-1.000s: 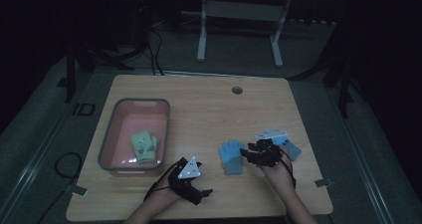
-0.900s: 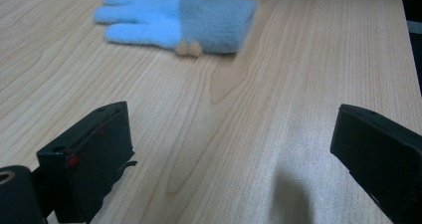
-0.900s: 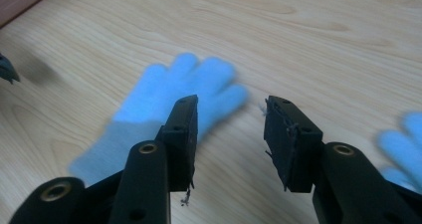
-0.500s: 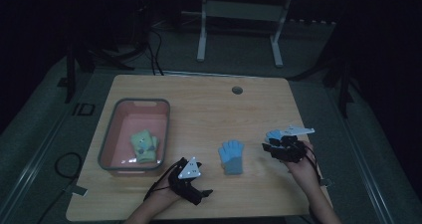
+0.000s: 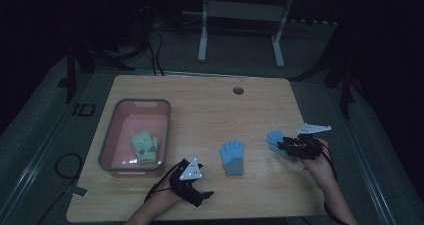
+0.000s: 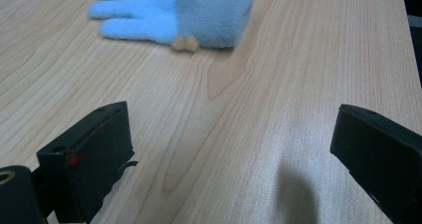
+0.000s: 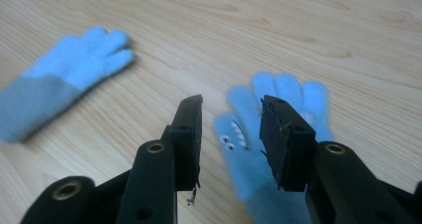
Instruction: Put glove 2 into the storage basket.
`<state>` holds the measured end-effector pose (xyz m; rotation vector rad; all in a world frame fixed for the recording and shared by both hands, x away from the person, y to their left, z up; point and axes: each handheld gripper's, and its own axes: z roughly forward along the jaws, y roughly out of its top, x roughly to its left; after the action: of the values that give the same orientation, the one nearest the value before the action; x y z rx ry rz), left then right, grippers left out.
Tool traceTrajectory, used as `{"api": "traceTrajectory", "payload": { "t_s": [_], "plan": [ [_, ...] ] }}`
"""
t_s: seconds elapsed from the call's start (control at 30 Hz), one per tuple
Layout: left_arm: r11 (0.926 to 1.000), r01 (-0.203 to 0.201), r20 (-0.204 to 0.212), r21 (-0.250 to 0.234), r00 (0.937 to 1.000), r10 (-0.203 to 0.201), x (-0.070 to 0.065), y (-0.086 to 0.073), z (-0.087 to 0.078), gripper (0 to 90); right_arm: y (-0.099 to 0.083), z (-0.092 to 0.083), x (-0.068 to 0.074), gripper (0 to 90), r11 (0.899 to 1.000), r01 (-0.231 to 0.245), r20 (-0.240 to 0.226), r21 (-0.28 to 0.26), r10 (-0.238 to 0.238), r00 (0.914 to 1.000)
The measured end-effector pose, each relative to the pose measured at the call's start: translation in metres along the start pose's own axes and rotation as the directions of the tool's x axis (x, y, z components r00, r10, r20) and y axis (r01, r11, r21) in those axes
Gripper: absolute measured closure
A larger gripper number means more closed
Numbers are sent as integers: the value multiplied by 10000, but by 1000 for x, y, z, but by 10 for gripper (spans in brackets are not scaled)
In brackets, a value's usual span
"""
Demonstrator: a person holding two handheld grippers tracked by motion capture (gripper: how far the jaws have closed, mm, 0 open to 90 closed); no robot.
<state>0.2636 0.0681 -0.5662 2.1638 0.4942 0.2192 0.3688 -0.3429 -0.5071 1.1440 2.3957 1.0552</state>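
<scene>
A light-blue glove with a grey cuff (image 5: 233, 156) (image 6: 174, 10) (image 7: 74, 64) lies flat on the wooden table (image 5: 200, 110) near its middle. A second blue glove with a small face on it (image 5: 274, 136) (image 7: 286, 92) lies to its right. My right gripper (image 5: 283, 144) (image 7: 232, 104) hovers just over this second glove. Its jaws have just been closing and stand partly apart, with the glove showing in the gap below them and no pad pressing on it. My left gripper (image 5: 200, 194) (image 6: 234, 129) rests near the front edge, wide open, pointing at the first glove.
A pink bin (image 5: 112, 135) stands at the left of the table with a green glove (image 5: 144, 146) inside. A round cable hole (image 5: 238, 90) sits near the table's far edge. A white frame (image 5: 240, 10) stands on the floor beyond.
My right gripper has moved right, away from the middle glove, and now stands over the glove with the face. The left gripper has stayed put.
</scene>
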Motion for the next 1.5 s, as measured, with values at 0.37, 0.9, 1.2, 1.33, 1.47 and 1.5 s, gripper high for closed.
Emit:
{"api": "traceTrajectory", "payload": {
  "t_s": [0.37, 0.9, 1.2, 1.33, 1.47, 1.5],
  "plan": [
    [10000, -18, 73, -1, 10000, 18, 0, 0, 0, 35, -17, 15, -32, 606, 9975, 0, 350, 710, -25, 9994],
    [10000, 12, 96, 79, 10000, -13, 0, 0, 1, 35, -26, 26, -20, 847, 9978, -391, 1127, 538, 329, 9931],
    [9992, -91, 103, -380, 9999, 95, -1, 0, -2, 35, -17, 18, -5, 861, 9885, -1490, 1865, 268, 1415, 9722],
    [9988, -49, 123, -483, 9999, 55, -2, 0, -2, 35, -3, 2, 19, 865, 9834, -1812, 2541, 141, 1717, 9518],
    [9995, -201, 141, -237, 9997, 205, -5, 1, 0, 34, 4, -10, 32, 865, 9739, -2248, 2923, -304, 2238, 9298],
    [9995, -206, 147, -245, 9997, 210, -5, 1, 0, 34, 5, -12, 36, 865, 9725, -2297, 3092, -380, 2300, 9228]
  ]
}}
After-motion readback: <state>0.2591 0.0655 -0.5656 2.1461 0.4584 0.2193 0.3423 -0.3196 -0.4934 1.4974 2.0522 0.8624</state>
